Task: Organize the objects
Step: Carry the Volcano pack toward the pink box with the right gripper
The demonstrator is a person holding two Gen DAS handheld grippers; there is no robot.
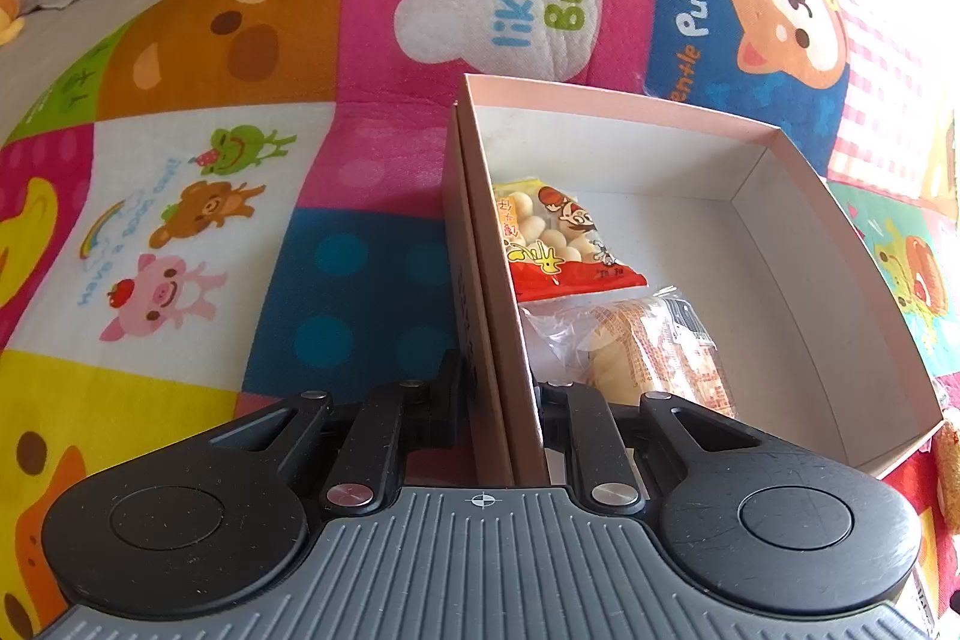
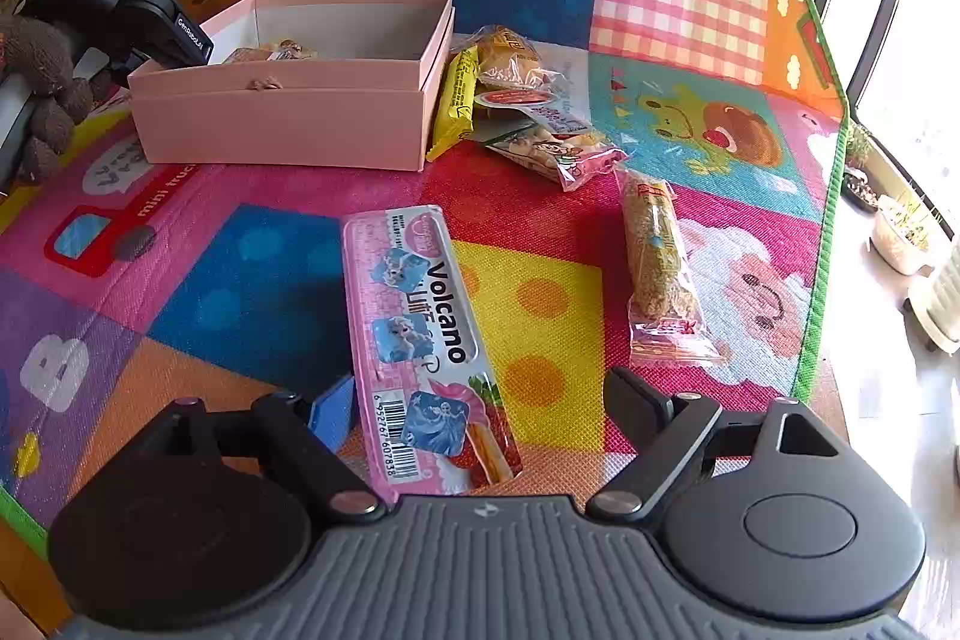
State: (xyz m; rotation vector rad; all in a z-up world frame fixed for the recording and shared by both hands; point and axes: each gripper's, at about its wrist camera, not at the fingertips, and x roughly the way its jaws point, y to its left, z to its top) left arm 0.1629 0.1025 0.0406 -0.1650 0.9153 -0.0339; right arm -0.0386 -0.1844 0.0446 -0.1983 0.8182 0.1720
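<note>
Left gripper [image 1: 501, 400] clamped on pink box [image 1: 840, 244] wall; right gripper [image 2: 480, 418] spread wide, gripping nothing.

Two snack packets [image 1: 564, 244] inside box, just ahead of left fingers. Pink Volcano pack [image 2: 420, 328] flat on play mat [image 2: 240, 292] between right fingers, untouched; more snacks [image 2: 528, 100] farther ahead, beside box.

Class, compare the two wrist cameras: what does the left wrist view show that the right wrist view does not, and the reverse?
Left wrist only: the left gripper shut on the wall of the pink box, with a red snack bag clearly visible inside.

Right wrist only: the right gripper open around the pink Volcano packet, and a yellow bar beside the box.

Both: the pink box and the play mat.
</note>
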